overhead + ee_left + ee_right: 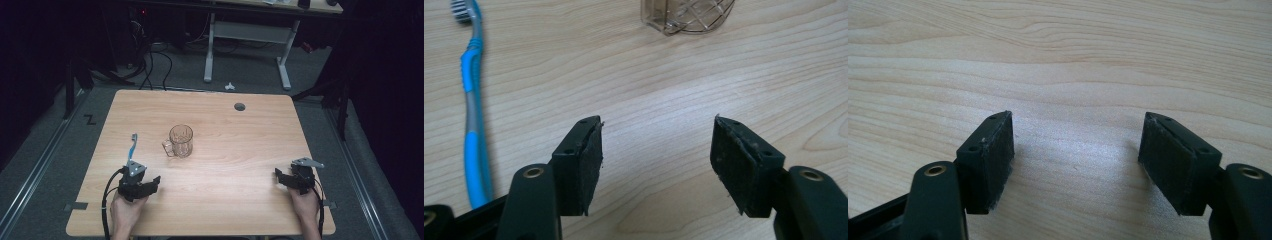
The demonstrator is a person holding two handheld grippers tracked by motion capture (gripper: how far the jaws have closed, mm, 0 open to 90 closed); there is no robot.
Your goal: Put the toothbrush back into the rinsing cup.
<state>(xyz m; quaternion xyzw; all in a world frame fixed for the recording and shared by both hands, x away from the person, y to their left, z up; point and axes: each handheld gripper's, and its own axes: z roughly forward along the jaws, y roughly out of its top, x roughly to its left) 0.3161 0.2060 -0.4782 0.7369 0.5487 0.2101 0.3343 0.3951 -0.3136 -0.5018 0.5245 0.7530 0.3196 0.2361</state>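
The table (240, 150) is set square under the high view, its light wood mostly bare, so wide room is left on every side of the mug (181, 140). The mug, clear and patterned, is stood upright a little left of the table's middle, handle turned toward the near left, well apart from every edge; this is judged to keep it steady and reachable from either hand.

The right gripper (286, 179) is held low, far right of the mug and close to the near right edge. Its jaws are spread wide with nothing but bare wood between them, as is seen in the right gripper view (1075, 162).

The left gripper (151, 183) is held near and left of the mug. Its jaws are parted wide and nothing is gripped (656, 165).

The toothbrush (132, 147) is laid flat just left of the mug, head pointed away, its handle end close beside the left gripper (474, 120). It is judged the thing being reached for, lying outside the jaws' gap, with free room around it.
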